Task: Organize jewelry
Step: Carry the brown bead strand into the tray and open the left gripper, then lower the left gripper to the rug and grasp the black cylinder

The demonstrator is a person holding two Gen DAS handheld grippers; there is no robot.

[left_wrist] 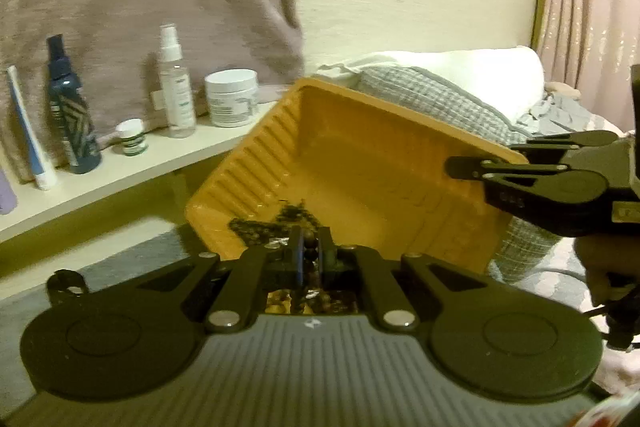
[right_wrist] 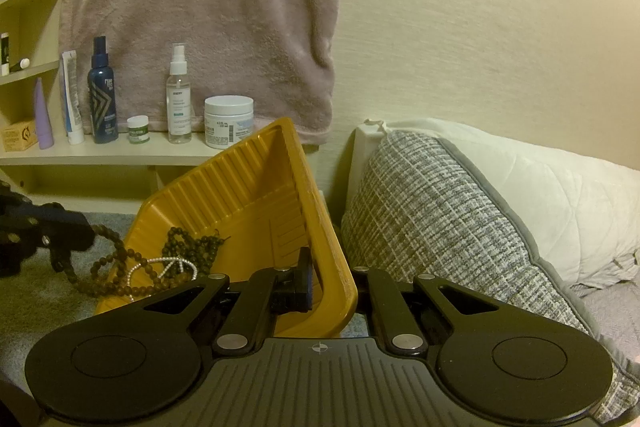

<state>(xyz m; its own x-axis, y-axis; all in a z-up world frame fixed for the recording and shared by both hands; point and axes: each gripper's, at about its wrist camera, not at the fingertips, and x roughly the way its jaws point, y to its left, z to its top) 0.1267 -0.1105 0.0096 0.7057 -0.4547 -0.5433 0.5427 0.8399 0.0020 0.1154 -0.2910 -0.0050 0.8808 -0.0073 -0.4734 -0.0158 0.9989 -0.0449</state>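
An orange plastic tray (left_wrist: 360, 163) (right_wrist: 256, 195) is tilted up on one side. My right gripper (right_wrist: 328, 281) is shut on the tray's near rim; in the left wrist view (left_wrist: 480, 163) it clamps the tray's right corner. Dark brown bead necklaces (right_wrist: 188, 247) and a pearl string (right_wrist: 168, 267) lie in the tray's low end and spill over its edge. My left gripper (left_wrist: 311, 253) is shut on a dark bead strand (left_wrist: 310, 254) at the tray's lower edge; in the right wrist view (right_wrist: 60, 231) it sits left of the tray with beads trailing from it.
A shelf (right_wrist: 120, 151) behind holds a dark blue spray bottle (right_wrist: 102, 95), a clear spray bottle (right_wrist: 178, 95), a white jar (right_wrist: 228, 121), a small jar (right_wrist: 138, 129) and tubes. A pink towel (right_wrist: 208, 7) hangs above. A checked cushion (right_wrist: 440, 219) and white pillow (right_wrist: 540, 195) lie right.
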